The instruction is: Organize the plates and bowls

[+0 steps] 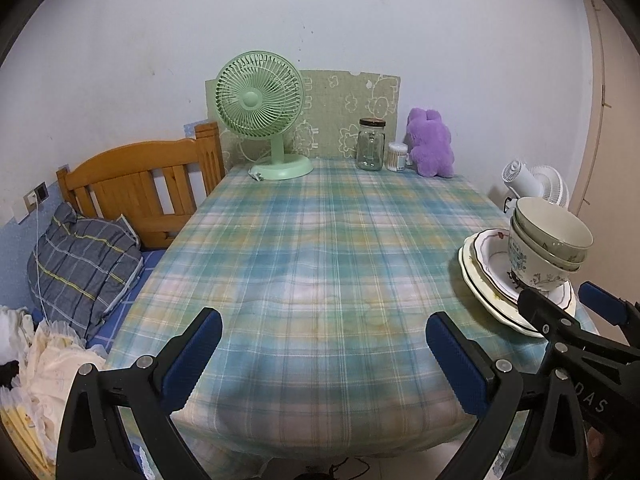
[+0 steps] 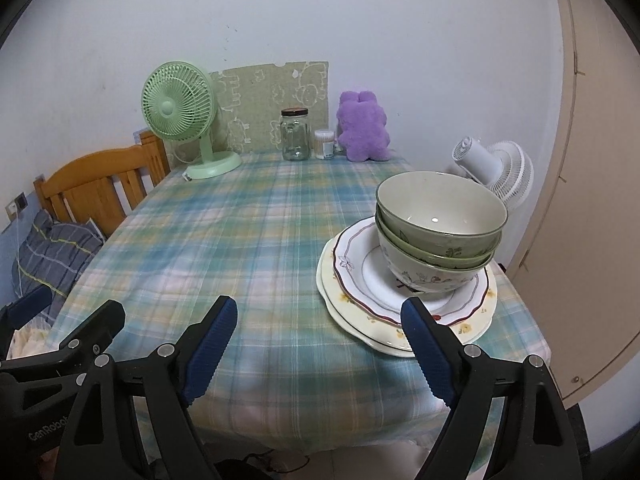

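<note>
A stack of three bowls (image 2: 438, 232) stands on a stack of plates (image 2: 360, 280) at the near right of the table with the plaid cloth (image 2: 248, 248). The stack also shows in the left wrist view, bowls (image 1: 550, 240) on plates (image 1: 484, 276). My right gripper (image 2: 320, 354) is open and empty, above the table's near edge, just left of and before the plates. My left gripper (image 1: 324, 356) is open and empty over the table's near edge, left of the right gripper (image 1: 568, 304).
At the table's far end stand a green fan (image 2: 180, 116), a glass jar (image 2: 295, 134), a cotton-swab tub (image 2: 324, 143) and a purple plush toy (image 2: 363, 128). A white fan (image 2: 496, 168) is beyond the right edge. A wooden bed frame (image 1: 140, 188) with pillow (image 1: 84, 264) lies left.
</note>
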`<state>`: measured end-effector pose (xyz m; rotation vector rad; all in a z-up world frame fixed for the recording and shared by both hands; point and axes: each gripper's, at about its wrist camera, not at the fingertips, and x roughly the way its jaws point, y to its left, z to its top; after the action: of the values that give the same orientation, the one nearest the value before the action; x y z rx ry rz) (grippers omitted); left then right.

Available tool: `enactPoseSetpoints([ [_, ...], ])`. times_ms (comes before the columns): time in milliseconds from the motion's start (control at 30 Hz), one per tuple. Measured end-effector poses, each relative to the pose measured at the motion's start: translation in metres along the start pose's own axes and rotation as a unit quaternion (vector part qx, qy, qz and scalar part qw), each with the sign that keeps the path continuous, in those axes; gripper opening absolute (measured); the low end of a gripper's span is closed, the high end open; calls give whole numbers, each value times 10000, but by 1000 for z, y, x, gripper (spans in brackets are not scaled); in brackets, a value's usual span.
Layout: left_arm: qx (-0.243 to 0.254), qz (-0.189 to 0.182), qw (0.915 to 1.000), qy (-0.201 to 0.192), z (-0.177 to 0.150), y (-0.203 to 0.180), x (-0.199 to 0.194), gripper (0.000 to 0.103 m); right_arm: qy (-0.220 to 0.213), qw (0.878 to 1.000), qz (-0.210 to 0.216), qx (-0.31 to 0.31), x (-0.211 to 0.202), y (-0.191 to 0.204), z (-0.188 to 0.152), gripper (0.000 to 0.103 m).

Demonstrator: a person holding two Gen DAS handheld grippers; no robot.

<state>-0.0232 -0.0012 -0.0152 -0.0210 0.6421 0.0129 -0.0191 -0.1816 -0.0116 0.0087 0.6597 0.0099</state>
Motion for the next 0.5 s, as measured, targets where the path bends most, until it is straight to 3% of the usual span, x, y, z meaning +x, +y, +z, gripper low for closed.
enactPoseSetpoints([
  [500,-27,11,10000,12,-1,-1,-4,103,20,10000,-47,-35,-5,0,-3,86],
])
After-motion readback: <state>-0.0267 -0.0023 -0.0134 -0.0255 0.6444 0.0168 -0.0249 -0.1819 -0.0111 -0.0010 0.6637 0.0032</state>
